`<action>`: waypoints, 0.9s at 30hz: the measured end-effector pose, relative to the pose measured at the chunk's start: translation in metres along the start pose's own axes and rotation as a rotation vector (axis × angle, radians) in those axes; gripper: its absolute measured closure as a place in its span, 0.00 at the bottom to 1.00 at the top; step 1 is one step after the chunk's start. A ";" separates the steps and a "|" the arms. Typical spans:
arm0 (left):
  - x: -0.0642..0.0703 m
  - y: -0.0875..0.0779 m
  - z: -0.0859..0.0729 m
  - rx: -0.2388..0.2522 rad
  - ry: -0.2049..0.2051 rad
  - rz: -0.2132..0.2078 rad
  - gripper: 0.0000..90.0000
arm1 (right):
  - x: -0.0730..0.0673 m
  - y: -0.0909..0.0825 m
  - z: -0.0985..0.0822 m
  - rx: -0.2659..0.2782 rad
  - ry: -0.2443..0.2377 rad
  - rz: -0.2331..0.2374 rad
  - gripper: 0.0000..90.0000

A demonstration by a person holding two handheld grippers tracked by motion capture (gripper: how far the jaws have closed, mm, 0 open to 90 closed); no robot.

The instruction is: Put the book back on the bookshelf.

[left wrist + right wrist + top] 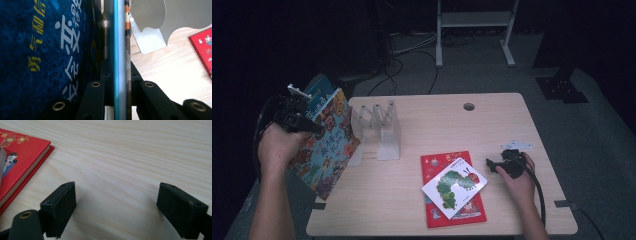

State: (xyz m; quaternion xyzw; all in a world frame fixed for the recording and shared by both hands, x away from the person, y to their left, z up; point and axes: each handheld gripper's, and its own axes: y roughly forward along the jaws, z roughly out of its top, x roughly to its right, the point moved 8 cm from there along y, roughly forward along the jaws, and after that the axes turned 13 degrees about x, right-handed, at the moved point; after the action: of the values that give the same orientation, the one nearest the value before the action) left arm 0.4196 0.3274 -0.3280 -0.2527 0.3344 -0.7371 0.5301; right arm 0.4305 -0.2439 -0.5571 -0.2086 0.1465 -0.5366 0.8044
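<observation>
Holding a colourful picture book (328,145) by its upper edge, left gripper (304,121) raised off the table's left edge, jaws pinched tight on the thin covers; in the left gripper view the book's teal edge (117,60) runs straight up between the two black pads, a second, blue cover (45,57) lying against it on the far side. Tilted, long axis running from upper left down toward the table's (512,130) near-left corner, lower corner hanging past the edge. Standing just to the right of the book, a clear slotted book rack (379,131), dividers upright, slots facing up; likely destination, so the book's long edge probably needs swinging parallel to those dividers before lowering. Left hand (277,145) plainly the nearer one to the rack. Resting low on the table at the right, right gripper (493,164), jaws about half apart with nothing but bare wood between them. Lying flat just left of it, a white caterpillar book (454,186) stacked askew on a red book (434,165).
</observation>
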 end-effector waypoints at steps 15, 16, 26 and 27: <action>-0.005 -0.019 0.007 0.019 0.006 -0.012 0.88 | 0.000 0.000 0.000 0.000 0.000 0.000 0.17; -0.005 -0.021 0.008 0.022 0.009 -0.011 0.88 | 0.000 0.000 0.000 0.000 0.000 0.000 0.17; -0.008 -0.042 0.016 0.051 0.023 0.000 0.89 | 0.000 0.000 0.000 0.000 0.000 0.000 0.17; -0.008 -0.045 0.018 0.058 0.024 0.004 0.89 | 0.000 0.000 0.000 0.000 0.000 0.000 0.17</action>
State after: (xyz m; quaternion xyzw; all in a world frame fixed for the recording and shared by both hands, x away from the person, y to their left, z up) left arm 0.4073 0.3406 -0.2825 -0.2277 0.3194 -0.7485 0.5347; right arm 0.4305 -0.2439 -0.5571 -0.2085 0.1465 -0.5364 0.8045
